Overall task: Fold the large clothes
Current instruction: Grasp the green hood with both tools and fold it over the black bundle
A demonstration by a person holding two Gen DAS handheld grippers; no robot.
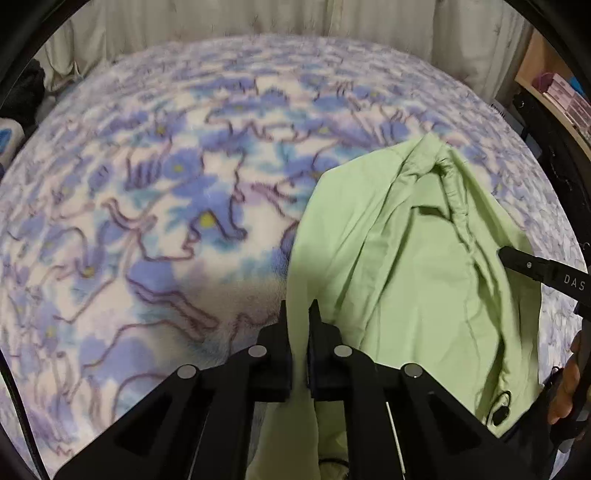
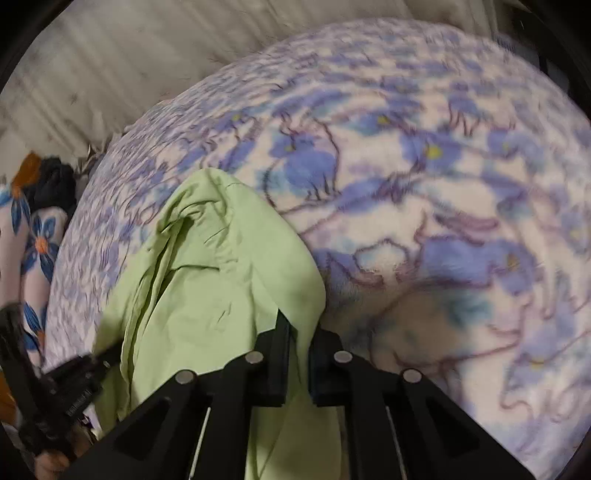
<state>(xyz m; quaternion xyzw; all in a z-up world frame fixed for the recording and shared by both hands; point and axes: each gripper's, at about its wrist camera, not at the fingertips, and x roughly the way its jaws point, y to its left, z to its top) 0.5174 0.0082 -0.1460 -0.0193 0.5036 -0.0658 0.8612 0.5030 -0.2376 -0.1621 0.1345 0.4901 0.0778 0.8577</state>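
Note:
A light green garment (image 1: 406,258) lies crumpled on a bed, its collar end pointing away from me. In the left wrist view it fills the right side. My left gripper (image 1: 298,306) is shut on its near left edge, and green cloth runs down between the fingers. One finger of the right gripper (image 1: 524,264) reaches in over the garment from the right. In the right wrist view the garment (image 2: 207,280) lies left of centre. My right gripper (image 2: 301,325) is shut on its near right edge, with cloth pinched between the fingers. The left gripper (image 2: 74,373) shows at the lower left.
A fleece blanket (image 1: 166,184) with blue flowers covers the bed (image 2: 443,221). Pale curtains (image 1: 258,18) hang behind it. A wooden shelf (image 1: 554,92) stands at the far right. A floral pillow (image 2: 33,236) and dark clothes (image 2: 55,181) lie beyond the bed's left side.

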